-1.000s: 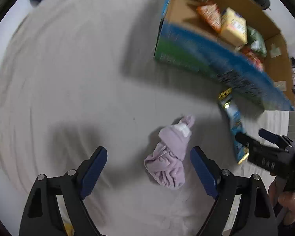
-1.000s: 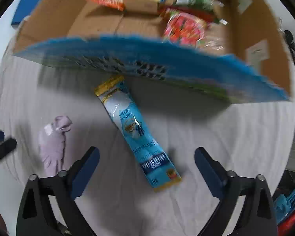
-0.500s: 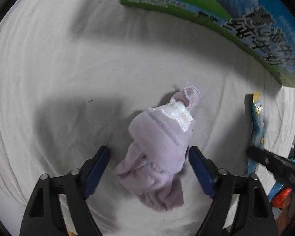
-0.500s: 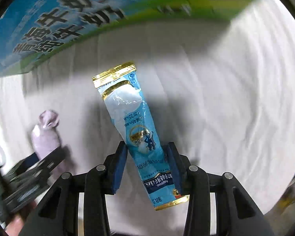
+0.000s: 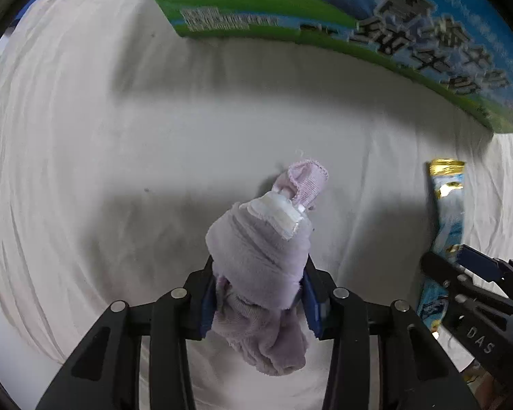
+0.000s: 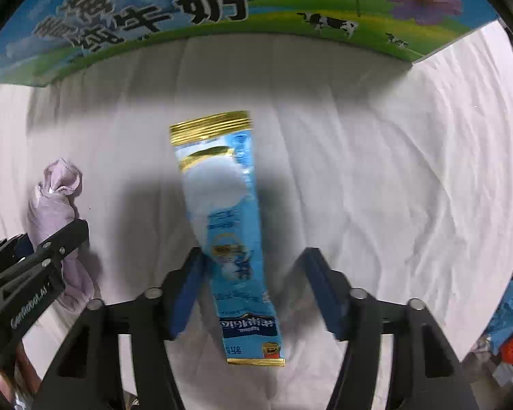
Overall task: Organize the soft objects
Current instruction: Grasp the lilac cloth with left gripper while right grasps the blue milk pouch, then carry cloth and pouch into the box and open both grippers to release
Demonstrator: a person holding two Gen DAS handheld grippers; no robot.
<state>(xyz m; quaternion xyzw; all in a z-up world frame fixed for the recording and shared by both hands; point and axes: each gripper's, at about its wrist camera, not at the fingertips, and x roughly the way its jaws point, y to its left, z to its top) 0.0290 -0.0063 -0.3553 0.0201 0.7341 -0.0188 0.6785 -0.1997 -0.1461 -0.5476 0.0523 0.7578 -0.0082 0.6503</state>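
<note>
Lilac sock bundle (image 5: 260,266) is pinched between the blue pads of the left tongs (image 5: 260,294), angled low over the table's wrinkled white cloth (image 5: 119,157). Right tongs (image 6: 253,287) are spread wide, straddling a glossy blue-and-gold sachet (image 6: 229,225) lying flat; only one pad is touched. A printed milk carton box (image 6: 222,17) is seen just beyond. Soft ribbed knit is knotted tight.

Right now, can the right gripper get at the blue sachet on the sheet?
Probably yes: the blue sachet already lies between the open fingers of the right gripper, with nothing over it.
</note>
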